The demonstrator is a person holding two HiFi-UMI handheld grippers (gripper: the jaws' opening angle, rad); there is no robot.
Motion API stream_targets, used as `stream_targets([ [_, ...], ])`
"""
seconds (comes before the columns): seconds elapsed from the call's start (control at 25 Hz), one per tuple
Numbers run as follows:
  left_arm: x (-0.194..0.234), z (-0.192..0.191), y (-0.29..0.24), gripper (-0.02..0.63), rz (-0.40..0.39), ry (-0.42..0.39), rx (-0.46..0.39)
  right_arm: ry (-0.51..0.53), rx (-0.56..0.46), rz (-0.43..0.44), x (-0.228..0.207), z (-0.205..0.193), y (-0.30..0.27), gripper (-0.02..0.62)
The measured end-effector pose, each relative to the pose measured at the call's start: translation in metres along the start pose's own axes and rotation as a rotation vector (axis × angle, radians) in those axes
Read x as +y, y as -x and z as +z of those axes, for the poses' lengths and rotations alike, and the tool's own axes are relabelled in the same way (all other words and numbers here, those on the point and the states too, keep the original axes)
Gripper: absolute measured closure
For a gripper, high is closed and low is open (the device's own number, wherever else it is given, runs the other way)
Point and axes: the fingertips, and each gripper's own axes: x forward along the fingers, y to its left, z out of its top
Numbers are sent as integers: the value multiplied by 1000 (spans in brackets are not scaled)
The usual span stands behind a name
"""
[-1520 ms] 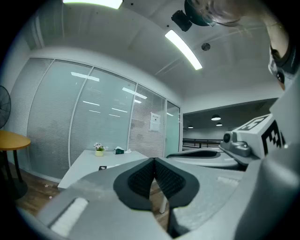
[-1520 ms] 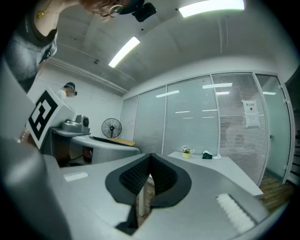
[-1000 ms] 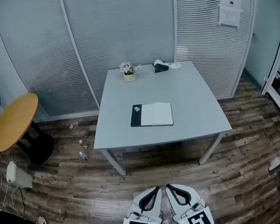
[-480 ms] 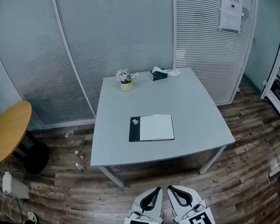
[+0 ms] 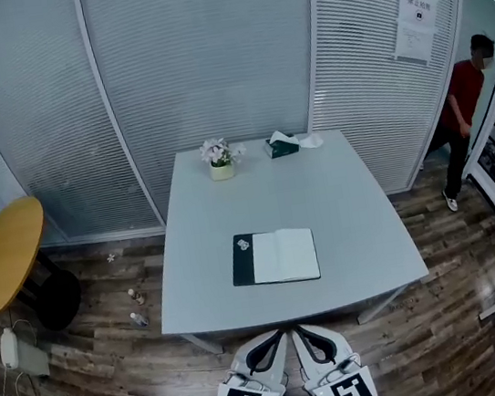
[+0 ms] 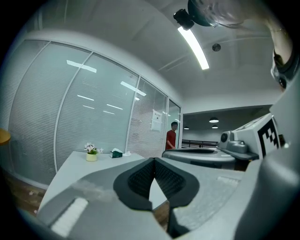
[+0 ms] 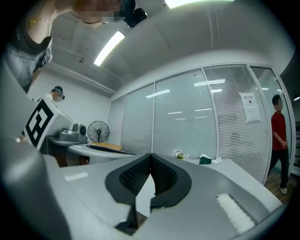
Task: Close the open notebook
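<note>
Notebook (image 5: pixel 275 257), open, rectangular, black cover flap on its left and white paper pages on its right, lies flat on pale grey matte square table (image 5: pixel 362 221), about mid-width, nearer the table's near edge. At the table's far edge: small cream pot of white-pink flowers (image 5: pixel 219 158), and beside it a dark green tissue box (image 5: pixel 286 144) with white tissue sticking out.

Left gripper (image 5: pixel 276 334), white plastic with black ribbed pads and a black-and-white square-marker cube, is just off the table's near edge, over the floor. Its jaws are pressed together with nothing between. Right gripper (image 5: pixel 298 331), same build, is just beside it, with jaws also together and empty. Both are well apart from the notebook.

Round orange wood-top table (image 5: pixel 3 257) on a black base stands left of the grey table, with a black fan (image 7: pixel 98 132) beyond it. Floor (image 5: pixel 450 319) is dark brown wood-look planks. Small bits (image 5: pixel 135 306) lie by the table's left legs, too small to tell.

Behind the table are glass partition walls (image 5: pixel 207 51) with white frames and fine horizontal blinds. White paper sign (image 5: pixel 413 22) hangs on the glass to the table's right, its print too small to read. Person in red top (image 5: pixel 465 114) and dark trousers stands right of the table.
</note>
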Motion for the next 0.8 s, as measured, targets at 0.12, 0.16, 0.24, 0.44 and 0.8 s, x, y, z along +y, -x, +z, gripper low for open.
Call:
stream_targets([
  [0.12, 20, -1, -10, 603, -30, -6, 6, -8, 4, -14, -2, -2, -24, 594],
  [0.16, 27, 0, -13, 603, -35, -6, 6, -10, 4, -17, -3, -3, -31, 594],
  [0.24, 40, 2, -17, 603, -35, -12, 7, -11, 4, -14, -2, -4, -45, 594],
  [0.44, 68, 1, -22, 603, -20, -2, 11, -14, 23, -5, -1, -8, -69, 594],
  [0.8, 92, 0, -35, 603, -17, 39, 26, -41, 65, -18, -8, -16, -92, 594],
])
